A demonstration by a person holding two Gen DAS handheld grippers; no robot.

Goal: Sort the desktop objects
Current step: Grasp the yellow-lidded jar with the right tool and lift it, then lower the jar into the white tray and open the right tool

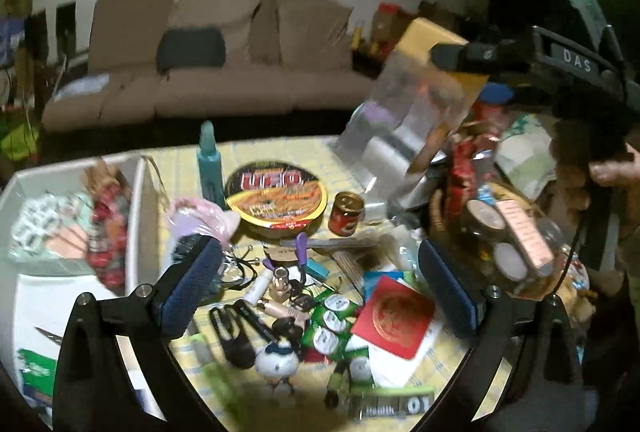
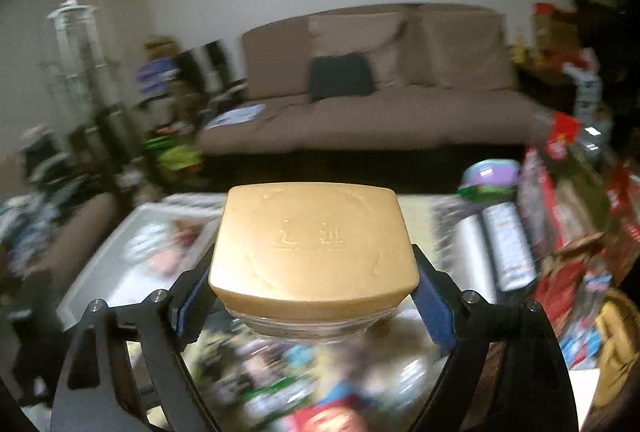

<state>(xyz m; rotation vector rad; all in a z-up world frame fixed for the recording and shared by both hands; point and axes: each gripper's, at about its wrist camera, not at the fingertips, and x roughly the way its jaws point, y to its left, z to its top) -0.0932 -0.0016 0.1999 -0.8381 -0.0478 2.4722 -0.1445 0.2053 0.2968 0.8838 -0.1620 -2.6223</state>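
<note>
The right gripper (image 2: 314, 306) is closed on a jar (image 2: 316, 264): a clear glass body under a gold, rounded-square lid with embossed characters. Both blue pads press the jar's sides just below the lid. The jar is held in the air above the cluttered table (image 2: 416, 208), and the view beneath it is blurred. In the left wrist view the same jar (image 1: 416, 104) appears at the upper right, tilted, gripped by the right gripper (image 1: 460, 58), with a hand (image 1: 612, 168) on the handle at the right edge.

The left gripper (image 1: 320, 296) stands wide, with nothing between its blue pads (image 1: 192, 284). It hangs over the near part of the table.

Below it, on the yellow checked cloth, lie:
- a red card (image 1: 394, 316), right of centre;
- green sachets (image 1: 330, 320), just left of the card;
- black clippers (image 1: 232, 332), left of the sachets;
- a small white figure (image 1: 277, 358), near edge.

Further off:
- a round noodle bowl (image 1: 276, 198), centre;
- a small red can (image 1: 346, 212), just right of the bowl;
- a teal bottle (image 1: 210, 160), upright, left of the bowl.

A white bin (image 1: 140, 208) stands at the left of the table and holds packets and a red item. A sofa (image 2: 380, 104) stands against the far wall.
</note>
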